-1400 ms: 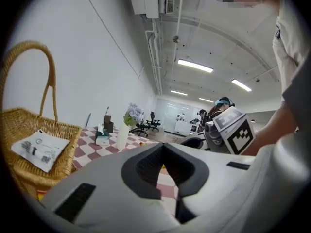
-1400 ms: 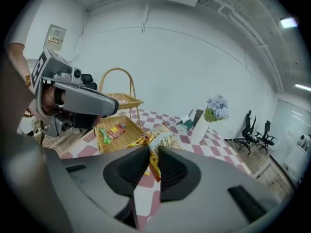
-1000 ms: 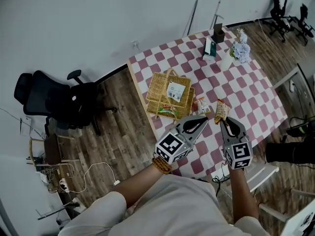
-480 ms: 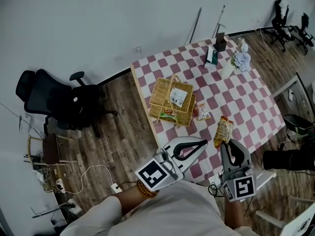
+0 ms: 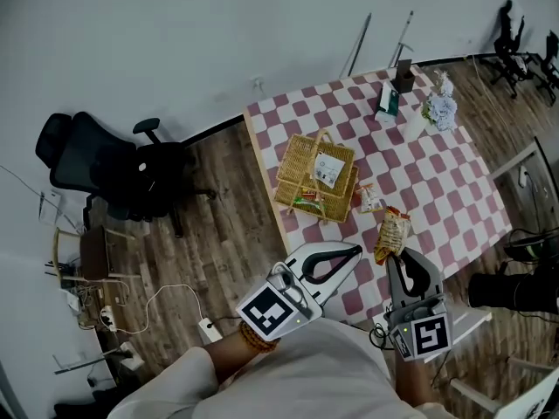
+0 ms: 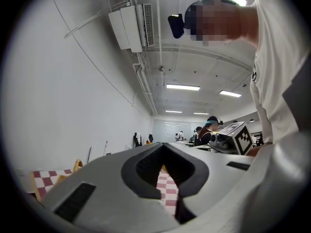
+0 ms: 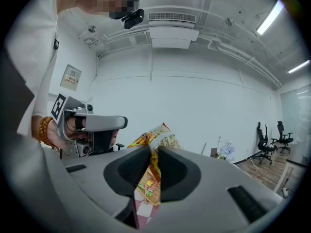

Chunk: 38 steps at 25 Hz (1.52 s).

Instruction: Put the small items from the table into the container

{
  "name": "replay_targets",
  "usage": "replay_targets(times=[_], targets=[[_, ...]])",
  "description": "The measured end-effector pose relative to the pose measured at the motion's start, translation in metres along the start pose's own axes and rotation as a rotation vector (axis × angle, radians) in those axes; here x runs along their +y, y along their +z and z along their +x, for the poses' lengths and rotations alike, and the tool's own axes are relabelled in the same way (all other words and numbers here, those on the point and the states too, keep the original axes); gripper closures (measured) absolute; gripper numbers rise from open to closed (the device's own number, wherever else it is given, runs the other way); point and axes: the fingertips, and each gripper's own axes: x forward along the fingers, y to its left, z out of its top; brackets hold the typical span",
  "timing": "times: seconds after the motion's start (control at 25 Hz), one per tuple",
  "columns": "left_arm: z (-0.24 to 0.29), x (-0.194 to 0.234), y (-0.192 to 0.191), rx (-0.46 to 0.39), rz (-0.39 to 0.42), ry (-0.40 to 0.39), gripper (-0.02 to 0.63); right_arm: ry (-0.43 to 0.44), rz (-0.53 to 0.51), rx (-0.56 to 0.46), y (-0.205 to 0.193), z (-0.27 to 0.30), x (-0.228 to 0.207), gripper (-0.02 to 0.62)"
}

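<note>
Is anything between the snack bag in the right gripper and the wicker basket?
Only a small packet lies flat on the tablecloth between the snack bag and the wicker basket; the held bag could likely pass above it.

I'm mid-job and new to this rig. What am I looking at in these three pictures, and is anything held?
No robot arm: a person carries a tool in each hand. The head view looks down from their head; the two gripper views ride on those tools, looking along the jaws. The checkered table holds a wicker basket with packets inside and one small packet beside it. The right hand-held gripper is shut on a yellow snack bag, held off the table. The left hand-held gripper is shut and empty.
</note>
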Motion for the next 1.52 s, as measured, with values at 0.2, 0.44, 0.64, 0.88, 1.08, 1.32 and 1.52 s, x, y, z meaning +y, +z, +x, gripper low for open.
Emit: replay_targets(times=[0.2, 0.44, 0.64, 0.88, 1.08, 1.32, 1.52], targets=[[-0.025, 0.017, 0.001, 0.005, 0.003, 0.083, 0.580, 0.090, -0.008, -0.007, 0.006, 0.018, 0.028, 0.518], [-0.051, 0.029, 0.001, -0.001, 0.008, 0.164, 0.580, 0.183, -0.012, -0.008, 0.006, 0.034, 0.057, 0.520], [-0.052, 0.031, -0.003, 0.003, -0.003, 0.175, 0.580, 0.192, -0.014, -0.009, 0.005, 0.038, 0.057, 0.520], [-0.044, 0.043, -0.007, 0.017, 0.008, 0.177, 0.580, 0.182, -0.055, 0.024, -0.003, 0.049, 0.042, 0.520], [-0.037, 0.060, -0.017, 0.037, 0.008, 0.187, 0.580, 0.199, -0.082, 0.061, -0.016, 0.075, 0.029, 0.520], [-0.026, 0.089, -0.032, 0.052, 0.011, 0.205, 0.580, 0.218, -0.084, 0.090, -0.038, 0.118, 0.016, 0.519], [-0.018, 0.123, -0.050, 0.051, 0.068, 0.218, 0.580, 0.238, -0.094, 0.141, -0.060, 0.157, 0.011, 0.519]])
